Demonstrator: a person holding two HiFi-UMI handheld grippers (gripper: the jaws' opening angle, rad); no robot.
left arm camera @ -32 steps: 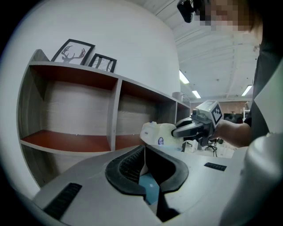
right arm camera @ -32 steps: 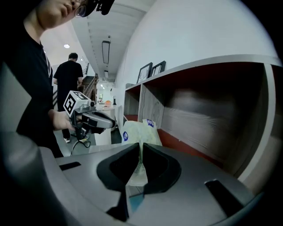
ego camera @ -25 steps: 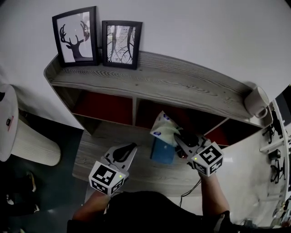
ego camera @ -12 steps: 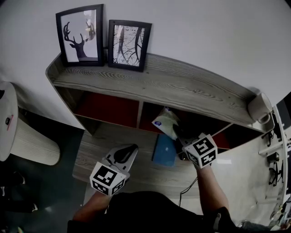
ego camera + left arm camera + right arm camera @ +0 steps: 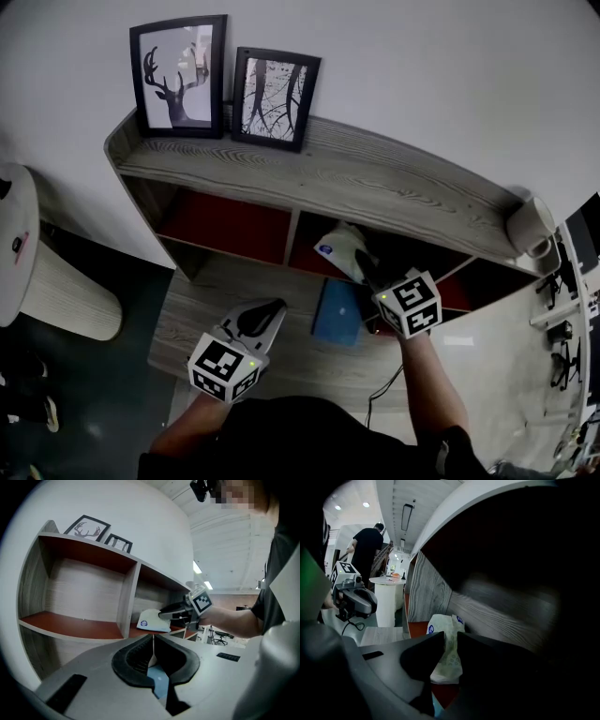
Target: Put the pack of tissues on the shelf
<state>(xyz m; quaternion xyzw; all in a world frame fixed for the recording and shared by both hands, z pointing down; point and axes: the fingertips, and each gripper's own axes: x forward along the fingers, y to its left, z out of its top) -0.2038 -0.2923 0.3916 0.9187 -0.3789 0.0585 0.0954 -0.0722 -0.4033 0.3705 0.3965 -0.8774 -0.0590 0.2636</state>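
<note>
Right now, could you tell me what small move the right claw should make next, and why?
Probably ease the right claw a little deeper and lower, then let go. It is shut on the pack of tissues, which is only at the front edge of the middle compartment's red floor; whether the pack already rests there I cannot tell.

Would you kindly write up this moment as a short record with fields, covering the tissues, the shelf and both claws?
tissue pack: pinched in the right claw, at the front of the shelf's middle compartment; resting or not, cannot tell
right claw: shut on the tissue pack
left claw: shut, empty, away from the shelf
shelf: wooden, red compartment floors
pictures: two frames on the shelf top
</note>
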